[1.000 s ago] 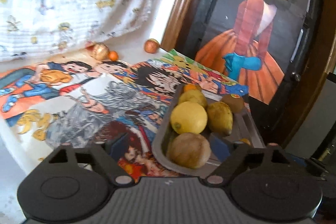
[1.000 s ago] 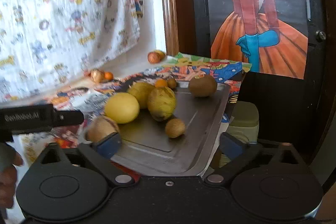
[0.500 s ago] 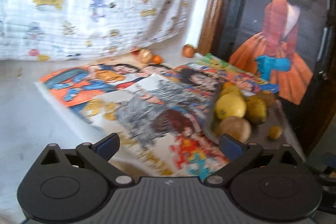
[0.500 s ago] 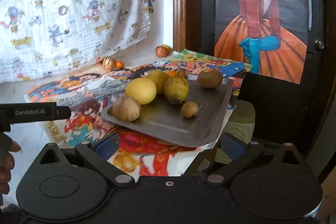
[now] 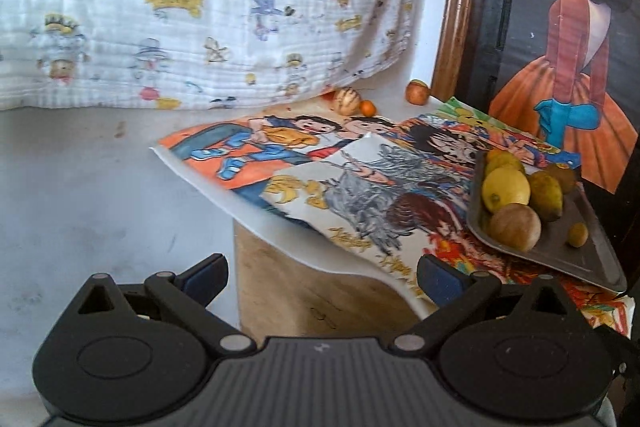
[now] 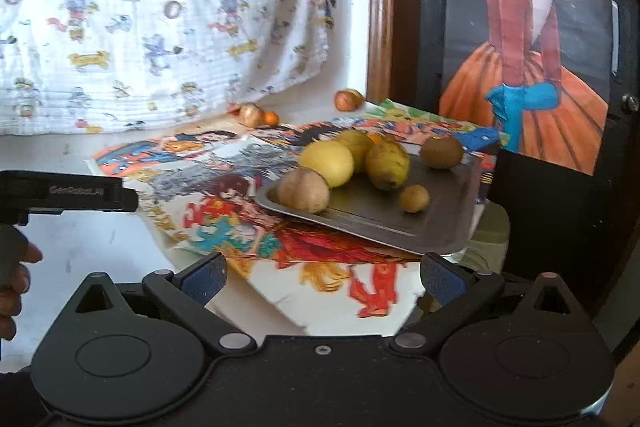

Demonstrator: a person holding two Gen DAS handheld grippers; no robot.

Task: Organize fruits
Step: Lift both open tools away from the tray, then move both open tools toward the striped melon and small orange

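A grey metal tray (image 6: 440, 223) lies on a cartoon-print sheet (image 6: 224, 163) and holds several fruits: a yellow lemon (image 6: 327, 163), a brown round fruit (image 6: 304, 190), a green-yellow fruit (image 6: 387, 163), a kiwi (image 6: 442, 151) and a small brown fruit (image 6: 415, 198). The tray (image 5: 596, 247) and lemon (image 5: 505, 189) also show at the right of the left wrist view. Three loose fruits lie at the back by the cloth: a striped one (image 5: 346, 100), a small orange (image 5: 367, 108) and a reddish one (image 5: 417, 92). My left gripper (image 5: 322, 277) and right gripper (image 6: 323, 277) are both open, empty, well short of the tray.
A patterned white cloth (image 5: 192, 7) hangs at the back. A wooden frame (image 5: 456, 7) and a dark panel with a painted girl (image 5: 576, 47) stand at the right. The print sheet overhangs a wooden surface (image 5: 304, 299). The left gripper's body (image 6: 68, 193) shows at the left in the right wrist view.
Both grippers have pulled back from the tray, which now looks smaller and farther. The left view has swung left, so the tray sits at its right edge.
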